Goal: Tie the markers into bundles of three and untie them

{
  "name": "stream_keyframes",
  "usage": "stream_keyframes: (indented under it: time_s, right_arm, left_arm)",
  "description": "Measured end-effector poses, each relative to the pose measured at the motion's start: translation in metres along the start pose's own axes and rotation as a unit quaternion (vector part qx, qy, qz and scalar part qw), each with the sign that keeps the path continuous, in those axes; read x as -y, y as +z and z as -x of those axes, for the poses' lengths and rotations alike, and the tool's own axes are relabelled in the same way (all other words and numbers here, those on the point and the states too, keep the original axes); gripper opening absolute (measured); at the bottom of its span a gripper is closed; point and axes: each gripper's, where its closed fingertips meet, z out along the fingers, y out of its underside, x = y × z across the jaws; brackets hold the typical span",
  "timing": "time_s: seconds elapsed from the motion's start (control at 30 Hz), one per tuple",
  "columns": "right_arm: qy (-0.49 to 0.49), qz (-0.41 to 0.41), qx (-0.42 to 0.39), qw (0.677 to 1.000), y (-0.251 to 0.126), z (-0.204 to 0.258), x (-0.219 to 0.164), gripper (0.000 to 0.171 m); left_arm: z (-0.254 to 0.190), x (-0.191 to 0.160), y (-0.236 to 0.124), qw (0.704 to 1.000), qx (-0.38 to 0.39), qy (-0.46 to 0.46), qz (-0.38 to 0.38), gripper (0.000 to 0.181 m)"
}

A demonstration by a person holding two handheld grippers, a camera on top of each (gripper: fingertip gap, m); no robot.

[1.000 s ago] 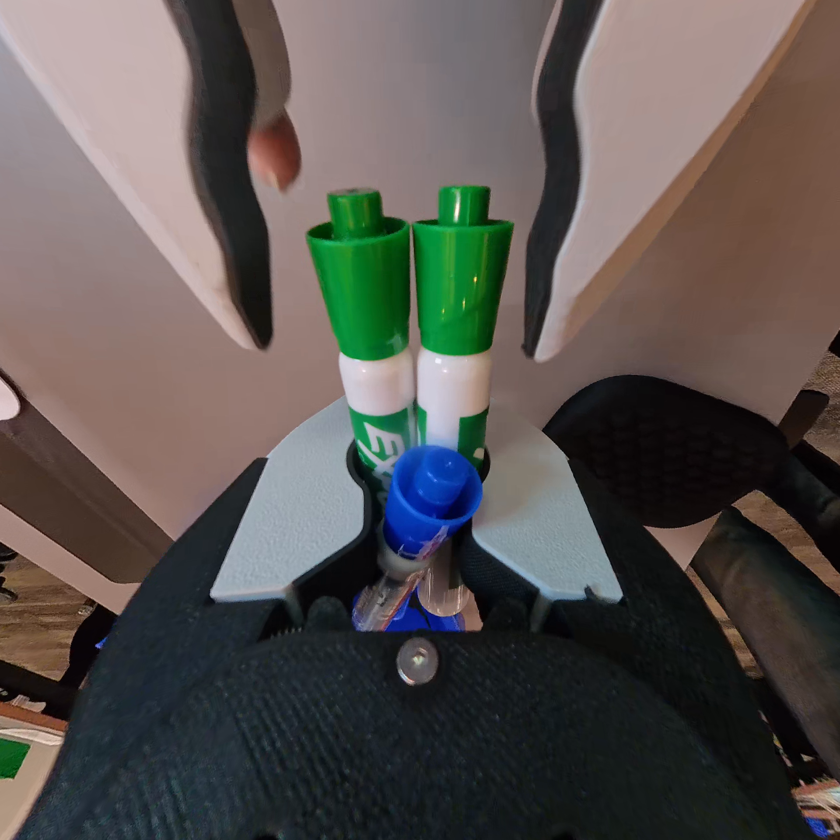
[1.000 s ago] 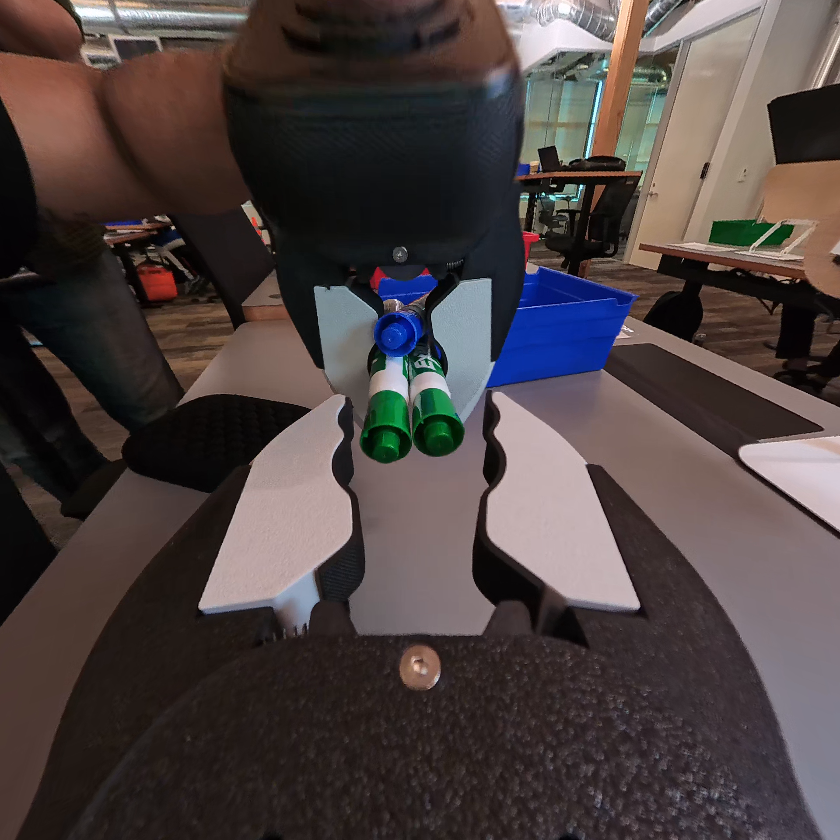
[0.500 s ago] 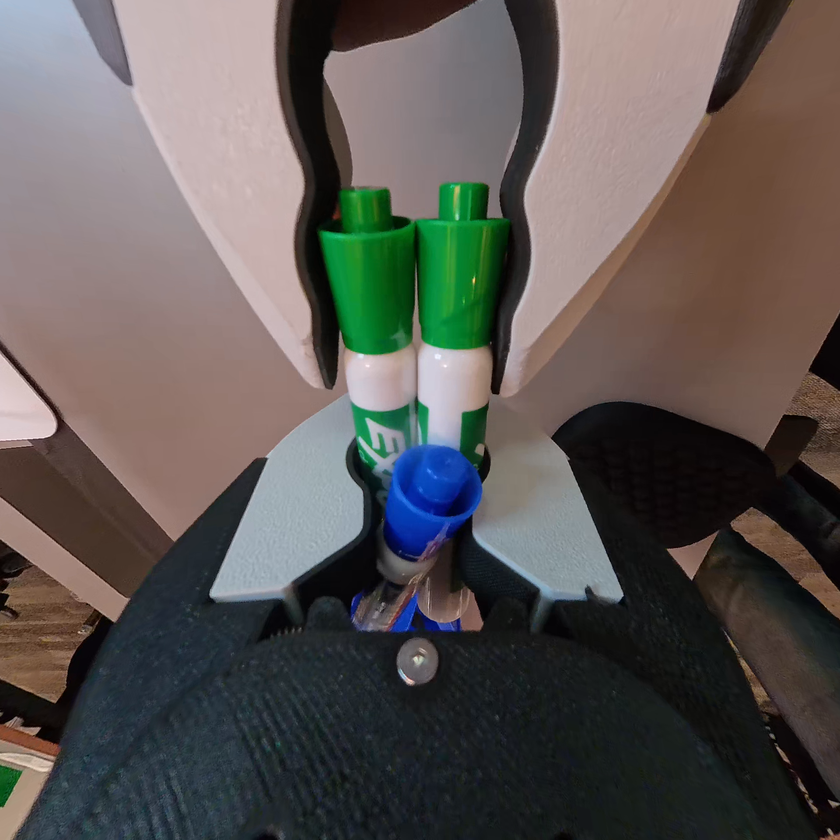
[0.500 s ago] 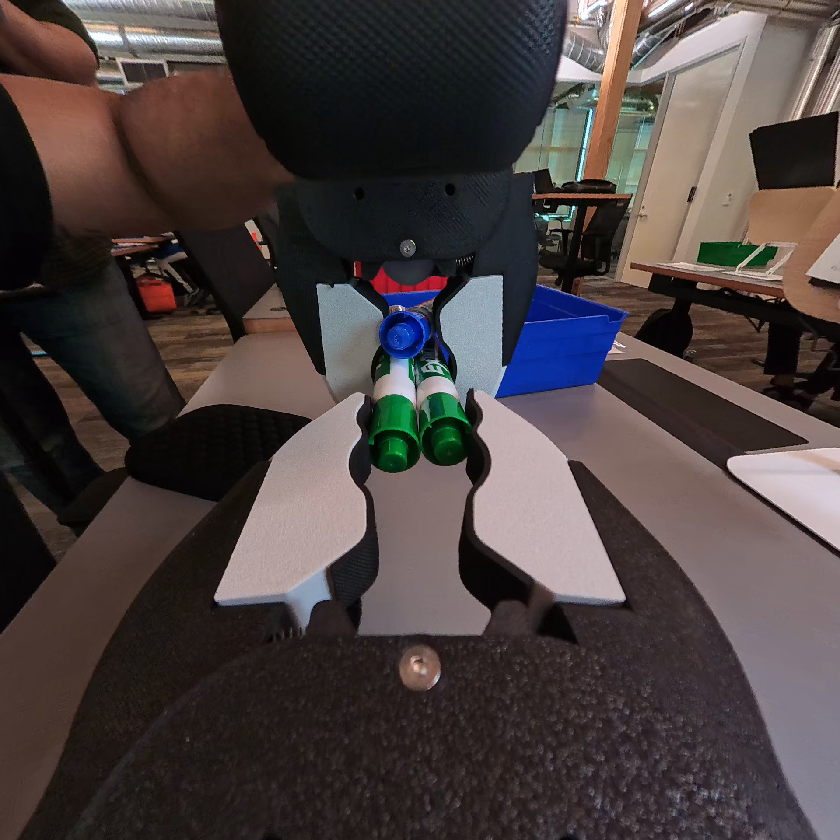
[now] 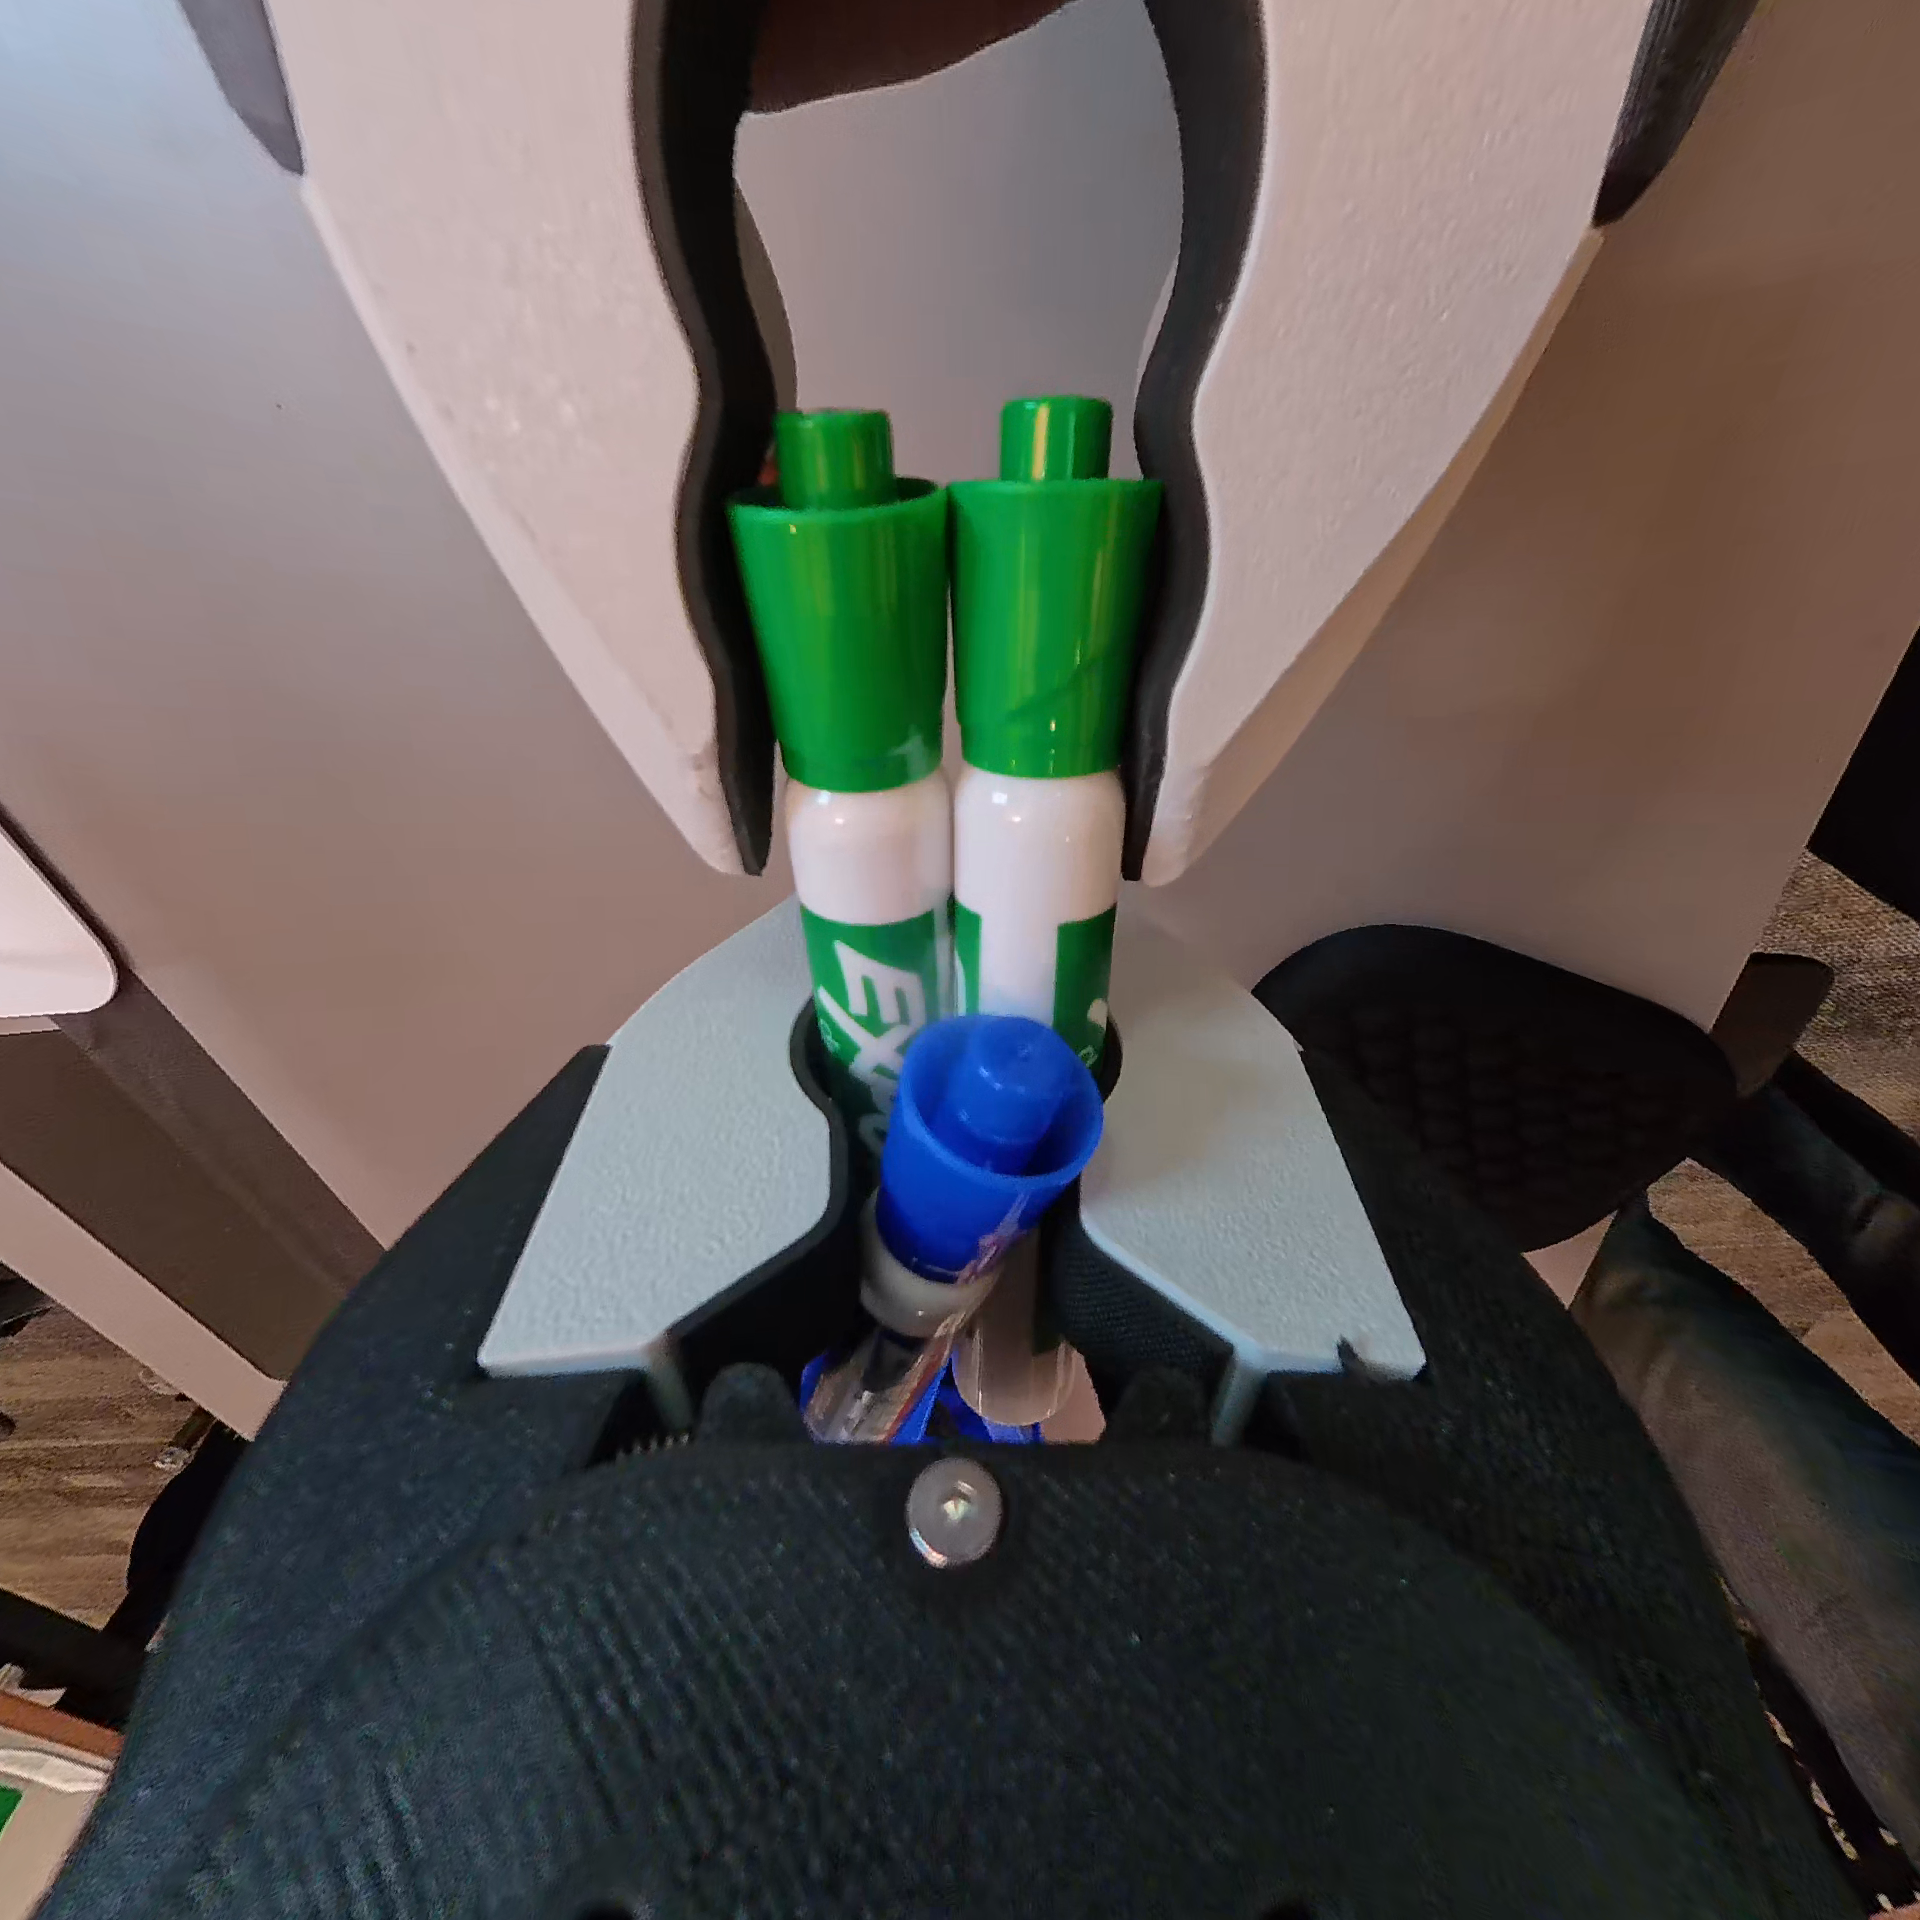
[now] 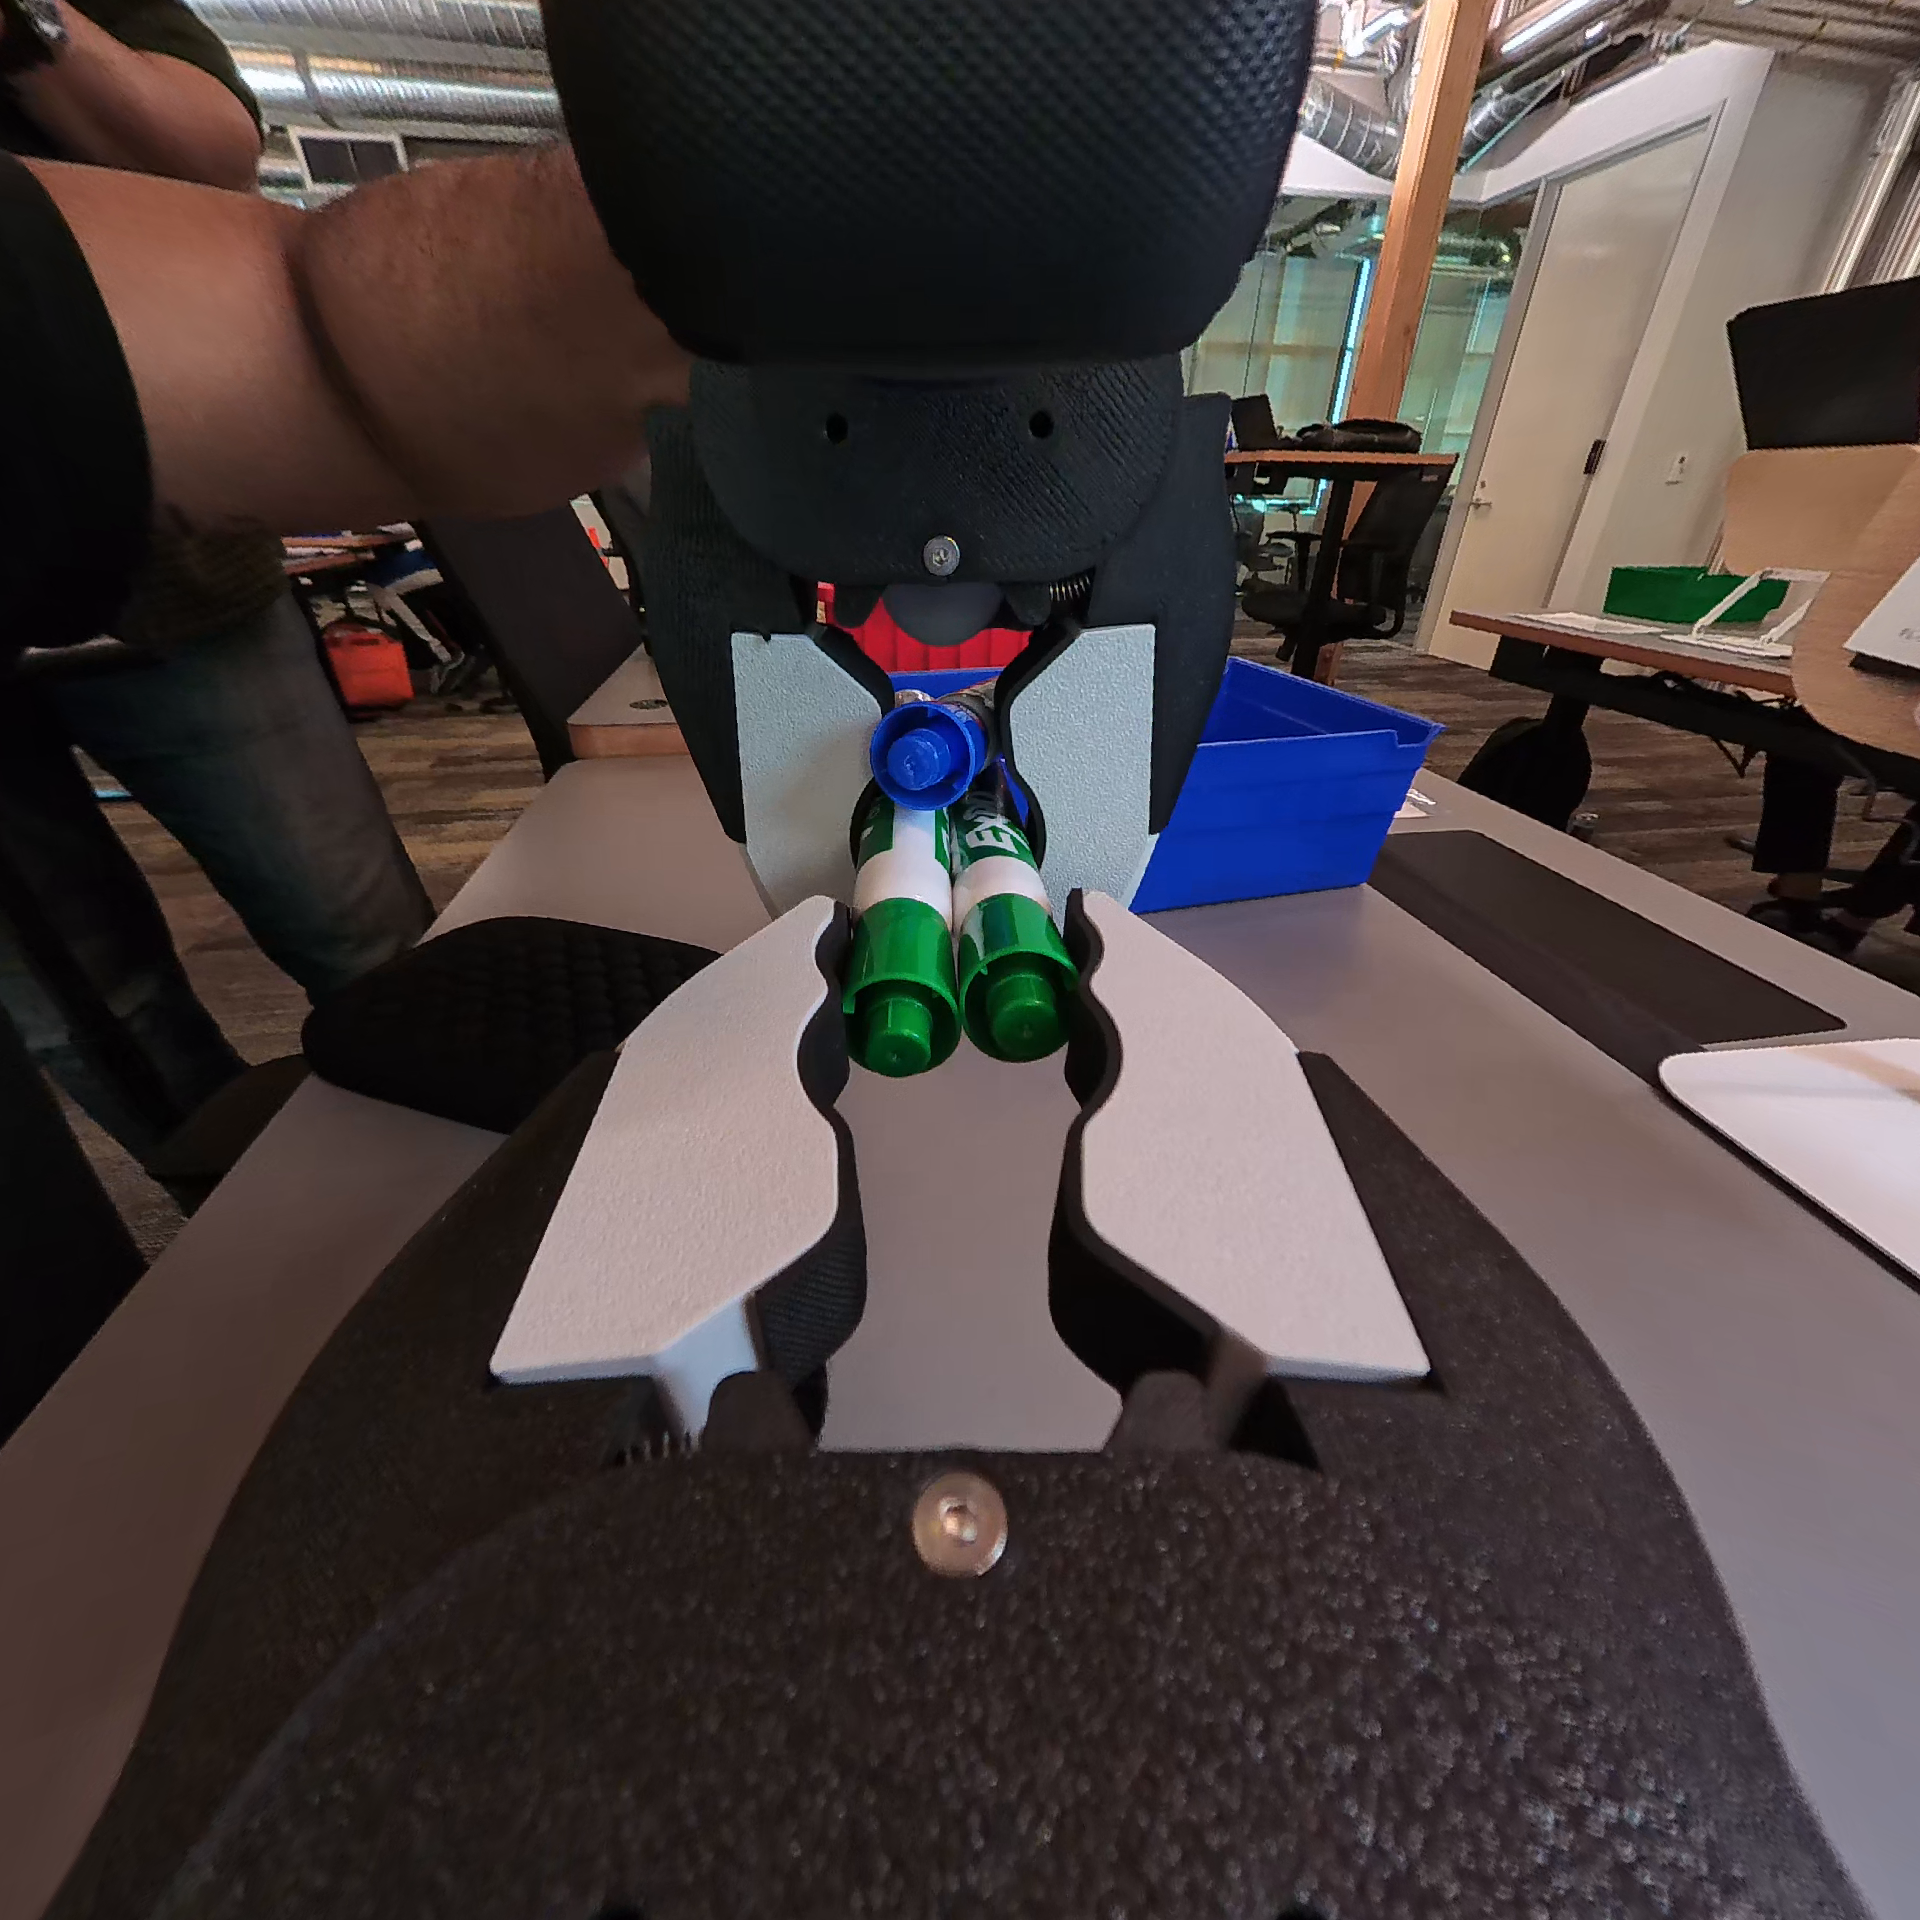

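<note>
Two green-capped white markers [image 5: 945, 644] lie side by side, with a blue-capped marker [image 5: 982, 1127] on top of them. My left gripper [image 5: 956, 997] is shut on all three, caps pointing forward. My right gripper [image 5: 940, 862] faces it from the far side, and its dark pads press both outer sides of the green caps. In the right wrist view the right gripper [image 6: 954, 925] clasps the green markers [image 6: 956, 977] just above the grey table [image 6: 1558, 1299]. The left gripper [image 6: 940, 831] holds them from behind, with the blue marker [image 6: 920, 758] uppermost.
A blue bin [image 6: 1278, 790] stands behind the left gripper. A black mat [image 6: 1590, 956] and a white board [image 6: 1808, 1132] lie to the right. A black mesh chair back [image 6: 499, 1008] sits at the table's left edge, beside a person's arm [image 6: 364, 343]. About 6 centimetres separates my left fingertips from my right.
My right gripper was open and short of the markers. It has moved in over the green caps and closed on them. My left gripper has kept hold of the three markers.
</note>
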Motion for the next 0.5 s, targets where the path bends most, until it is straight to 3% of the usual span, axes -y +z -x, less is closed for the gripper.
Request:
stream_keyframes:
  time_s: [0.5]
  right_arm:
    - [-0.009,0.004,-0.004,1.0,-0.0006,0.0006,-0.0004,0.039]
  left_arm:
    - [-0.0003,-0.0023,0.0005,1.0,-0.004,-0.007,-0.003,0.043]
